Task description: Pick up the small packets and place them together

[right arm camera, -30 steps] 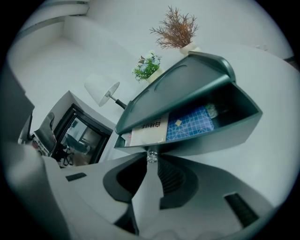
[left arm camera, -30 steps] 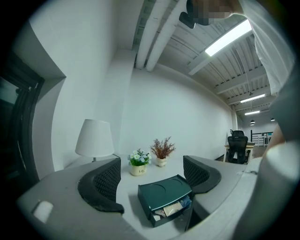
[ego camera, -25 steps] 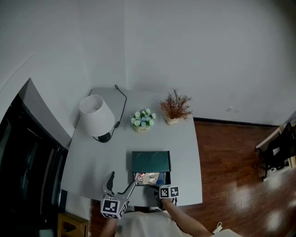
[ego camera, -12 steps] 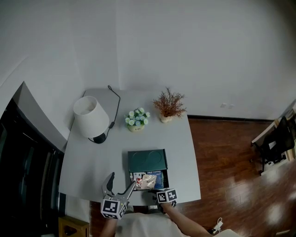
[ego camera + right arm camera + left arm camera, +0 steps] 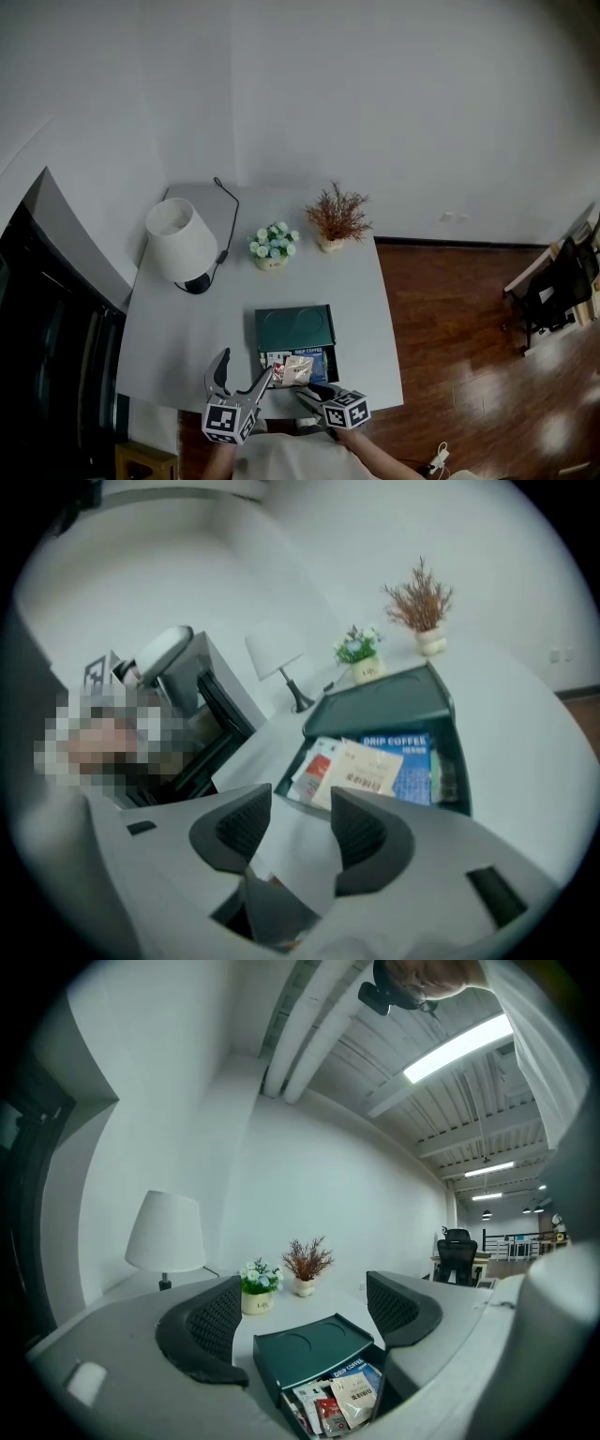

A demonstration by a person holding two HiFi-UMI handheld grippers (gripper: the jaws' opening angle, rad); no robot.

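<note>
A dark green box (image 5: 293, 328) lies on the grey table (image 5: 370, 309) with its drawer pulled out toward me. Inside lie small packets: a beige one (image 5: 361, 771) on top, a blue "DRIP COFFEE" one (image 5: 412, 761) and a red-and-white one (image 5: 317, 766). My right gripper (image 5: 298, 808) hovers just short of the drawer's near end. Its jaws are opening, with nothing between them and the beige packet lying free beyond the tips. My left gripper (image 5: 305, 1312) stands open and empty to the left of the drawer (image 5: 342, 1401). In the head view the two grippers (image 5: 244, 372) (image 5: 311, 392) flank the drawer's near end.
A white lamp (image 5: 181, 241) with a black cord stands at the table's back left. A small pot of flowers (image 5: 272, 246) and a dried plant (image 5: 335, 217) stand behind the box. The table's front edge is right under the grippers. Wooden floor lies to the right.
My right gripper has drawn back from the drawer toward me and its jaws have parted. The beige packet now rests on the other packets. The left gripper has held still.
</note>
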